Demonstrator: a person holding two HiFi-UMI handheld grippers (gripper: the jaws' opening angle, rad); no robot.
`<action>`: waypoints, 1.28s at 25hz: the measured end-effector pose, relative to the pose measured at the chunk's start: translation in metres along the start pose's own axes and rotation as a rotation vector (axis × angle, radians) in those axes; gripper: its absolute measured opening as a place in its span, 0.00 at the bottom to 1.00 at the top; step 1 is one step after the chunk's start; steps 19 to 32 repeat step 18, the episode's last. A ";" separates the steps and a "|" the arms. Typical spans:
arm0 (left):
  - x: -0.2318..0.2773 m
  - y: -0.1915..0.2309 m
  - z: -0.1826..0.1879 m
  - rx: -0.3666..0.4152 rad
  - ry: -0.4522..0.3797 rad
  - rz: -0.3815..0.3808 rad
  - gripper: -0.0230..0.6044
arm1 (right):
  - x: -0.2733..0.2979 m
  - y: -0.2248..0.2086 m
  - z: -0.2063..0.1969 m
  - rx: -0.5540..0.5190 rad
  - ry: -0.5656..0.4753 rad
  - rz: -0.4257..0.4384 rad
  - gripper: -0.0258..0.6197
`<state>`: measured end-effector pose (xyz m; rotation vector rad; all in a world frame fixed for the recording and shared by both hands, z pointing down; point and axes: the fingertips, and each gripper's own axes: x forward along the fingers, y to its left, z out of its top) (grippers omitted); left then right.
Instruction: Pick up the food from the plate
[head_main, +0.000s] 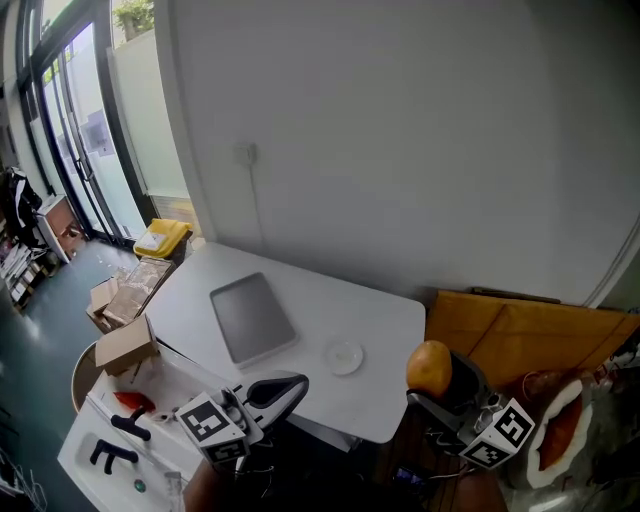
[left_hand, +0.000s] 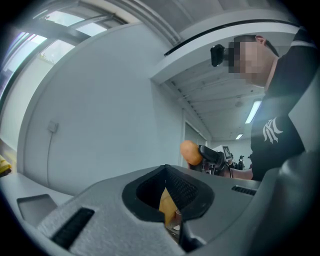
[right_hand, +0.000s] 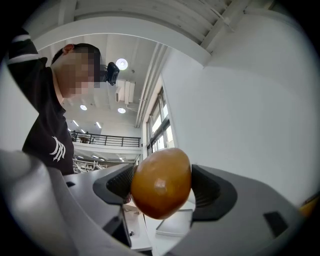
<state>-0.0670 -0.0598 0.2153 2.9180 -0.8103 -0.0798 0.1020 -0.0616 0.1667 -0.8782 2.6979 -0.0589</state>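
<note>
off the table's near right corner, the right gripper is clenched on the round orange food, held beyond the table's right edge. at the table's near edge the left gripper has its jaws pressed together. on the white table a small white plate lies toward the right side, with a grey tray left of it and apart. open tabletop runs round both. behind the table rises a plain white wall; to the table's left are cardboard boxes and glass doors.

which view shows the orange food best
The right gripper view: the orange food fills the centre, clamped in the right tongs. Head view shows it small at lower right; left gripper view, a distant blob.
</note>
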 end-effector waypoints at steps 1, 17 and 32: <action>0.001 -0.001 -0.001 -0.007 0.003 -0.002 0.04 | 0.000 0.002 -0.001 -0.001 0.006 0.003 0.59; 0.018 -0.033 0.002 0.003 -0.023 -0.152 0.04 | 0.008 0.024 -0.032 0.060 0.075 0.077 0.59; 0.018 -0.035 0.001 -0.003 -0.023 -0.159 0.04 | 0.009 0.026 -0.032 0.061 0.076 0.085 0.59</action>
